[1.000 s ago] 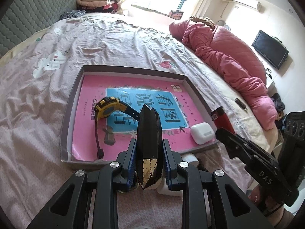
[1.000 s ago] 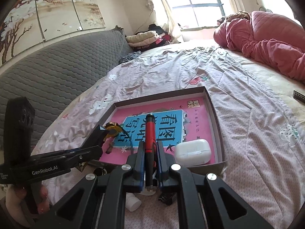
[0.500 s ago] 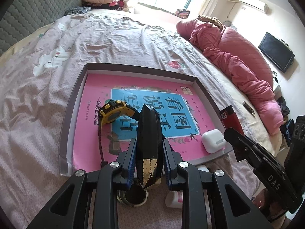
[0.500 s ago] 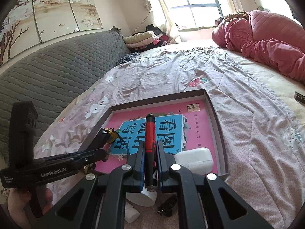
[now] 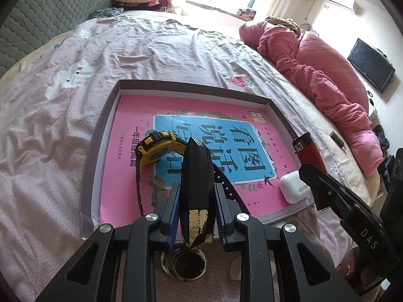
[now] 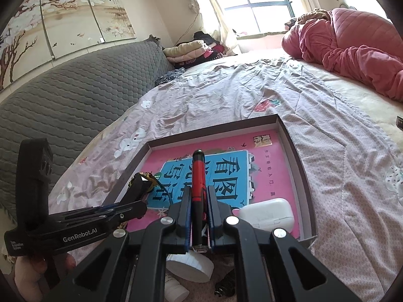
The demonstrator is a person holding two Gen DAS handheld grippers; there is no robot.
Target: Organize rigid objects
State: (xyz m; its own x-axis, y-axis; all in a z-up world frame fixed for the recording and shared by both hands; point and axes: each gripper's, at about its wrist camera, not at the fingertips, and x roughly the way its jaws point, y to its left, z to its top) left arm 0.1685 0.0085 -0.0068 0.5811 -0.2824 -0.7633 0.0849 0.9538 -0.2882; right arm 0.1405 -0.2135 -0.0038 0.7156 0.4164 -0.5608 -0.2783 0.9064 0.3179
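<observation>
Left wrist view: left gripper [image 5: 197, 197] clamped on black faceted crystal [image 5: 196, 176], above near edge of tray [image 5: 105, 125]; right gripper [image 6: 198, 211] pinching red lighter [image 6: 198, 183].

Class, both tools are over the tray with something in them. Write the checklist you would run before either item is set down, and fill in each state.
1. Left tool shut on the black crystal: ok.
2. Right tool shut on the red lighter: ok.
3. Tray within reach below both tools: ok.
4. Bare spot on the pink book for the crystal, away from the yellow watch: ok.
5. Room for the lighter beside the white earbud case: ok.
6. How high either item is above the tray: cannot tell.
</observation>
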